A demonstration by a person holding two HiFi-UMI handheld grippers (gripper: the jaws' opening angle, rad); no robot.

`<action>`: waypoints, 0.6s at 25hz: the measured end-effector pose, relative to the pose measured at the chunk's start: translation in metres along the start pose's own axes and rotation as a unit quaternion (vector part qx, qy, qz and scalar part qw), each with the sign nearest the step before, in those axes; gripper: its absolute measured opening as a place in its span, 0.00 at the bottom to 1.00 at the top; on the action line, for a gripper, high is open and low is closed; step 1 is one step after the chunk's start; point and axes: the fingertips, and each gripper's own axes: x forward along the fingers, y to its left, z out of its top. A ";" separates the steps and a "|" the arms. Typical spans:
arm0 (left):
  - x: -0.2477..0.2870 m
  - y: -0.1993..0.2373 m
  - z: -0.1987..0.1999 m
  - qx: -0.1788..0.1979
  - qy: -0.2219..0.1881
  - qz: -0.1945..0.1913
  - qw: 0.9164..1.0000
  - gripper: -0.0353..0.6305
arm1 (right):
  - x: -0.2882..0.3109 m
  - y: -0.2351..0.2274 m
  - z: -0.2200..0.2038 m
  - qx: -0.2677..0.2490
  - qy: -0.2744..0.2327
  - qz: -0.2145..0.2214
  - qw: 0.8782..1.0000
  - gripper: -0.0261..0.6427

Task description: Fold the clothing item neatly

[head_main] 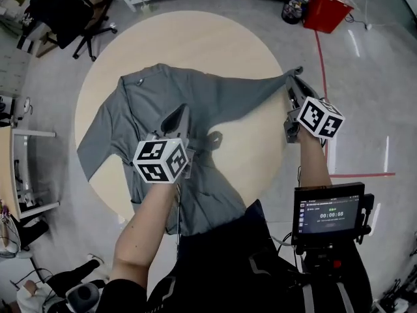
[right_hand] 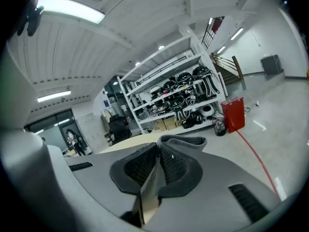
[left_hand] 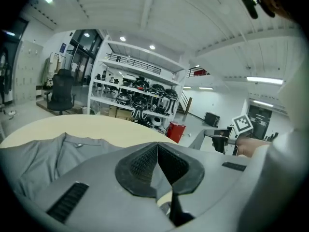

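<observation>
Sleeve folding seems in hand: grey shirt (head_main: 150, 100) lies spread on the desk (head_main: 195, 41), left gripper (head_main: 180, 113) clamping its body, right gripper (head_main: 292, 83) pinching the cuff (right_hand: 186, 140), which likely next needs carrying inward.

Ceiling lights (right_hand: 70, 9) shine bright (fisheye edges darken).

Round beige table (head_main: 195, 38); grey shirt (head_main: 150, 103) spread on it, hem overhanging edge.
</observation>
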 end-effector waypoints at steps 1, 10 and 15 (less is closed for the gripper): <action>-0.011 0.012 0.003 -0.004 -0.009 0.009 1.000 0.05 | 0.002 0.011 0.002 -0.015 0.003 -0.001 1.000 0.09; -0.135 0.148 0.019 -0.007 -0.046 0.089 0.995 0.05 | 0.032 0.145 0.002 -0.091 0.028 0.010 0.995 0.09; -0.202 0.231 0.029 -0.033 -0.059 0.141 0.988 0.05 | 0.066 0.238 -0.016 -0.116 0.059 0.041 0.991 0.09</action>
